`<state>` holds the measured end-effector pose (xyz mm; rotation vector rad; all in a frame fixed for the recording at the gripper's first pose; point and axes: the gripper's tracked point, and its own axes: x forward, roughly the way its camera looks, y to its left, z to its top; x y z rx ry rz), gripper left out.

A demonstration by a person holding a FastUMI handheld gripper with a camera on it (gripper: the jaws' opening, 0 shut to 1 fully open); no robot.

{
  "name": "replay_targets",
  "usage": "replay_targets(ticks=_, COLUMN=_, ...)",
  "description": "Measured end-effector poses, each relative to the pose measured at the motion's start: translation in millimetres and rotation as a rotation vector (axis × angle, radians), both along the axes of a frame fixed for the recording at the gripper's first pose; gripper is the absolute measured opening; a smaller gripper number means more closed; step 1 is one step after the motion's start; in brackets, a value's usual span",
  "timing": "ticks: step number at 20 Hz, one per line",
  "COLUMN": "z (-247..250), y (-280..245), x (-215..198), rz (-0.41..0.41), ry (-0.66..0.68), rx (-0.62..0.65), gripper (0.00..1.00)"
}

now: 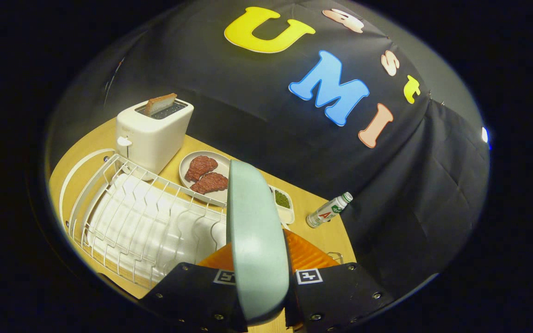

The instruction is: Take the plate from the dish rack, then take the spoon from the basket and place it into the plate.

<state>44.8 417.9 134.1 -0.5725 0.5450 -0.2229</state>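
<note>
So I've got the plate [255,240] pinched edge-on between my fingers [263,296], one finger pressing each face, and it stands upright right in front of the camera. It's off the white wire dish rack [141,222], which sits on the wooden table [322,231] just to the left of the plate. Beyond the rack there's a white toaster [153,134] with a slice of toast [160,103] poking out, and next to it a dish with two pieces of meat [206,175]. A small tray with something green [282,201] peeks out behind the plate, a bottle [329,210] lies further right. Something orange and ribbed [308,254] sits right behind the plate, can't tell what.
</note>
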Motion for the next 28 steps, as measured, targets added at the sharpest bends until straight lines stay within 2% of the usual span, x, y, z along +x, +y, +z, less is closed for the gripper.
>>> replay_targets(ticks=5, z=29, y=-19, x=-53, rz=-0.02, ry=-0.032, rx=0.023, gripper=0.3)
replay_targets(ticks=10, z=29, y=-41, x=-119, rz=-0.026, ry=-0.031, rx=0.074, gripper=0.3)
replay_targets(ticks=14, z=-1, y=-57, x=-154, rz=-0.001, ry=0.016, rx=0.12, gripper=0.3)
replay_targets(ticks=20, z=-63, y=-69, x=-187, rz=0.009, ry=0.116, rx=0.258, gripper=0.3)
replay_targets(ticks=24, z=-100, y=-58, x=-195, rz=0.047, ry=0.17, rx=0.441, gripper=0.3)
replay_targets(ticks=28, z=-128, y=-37, x=-197, rz=0.037, ry=0.228, rx=0.691, gripper=0.3)
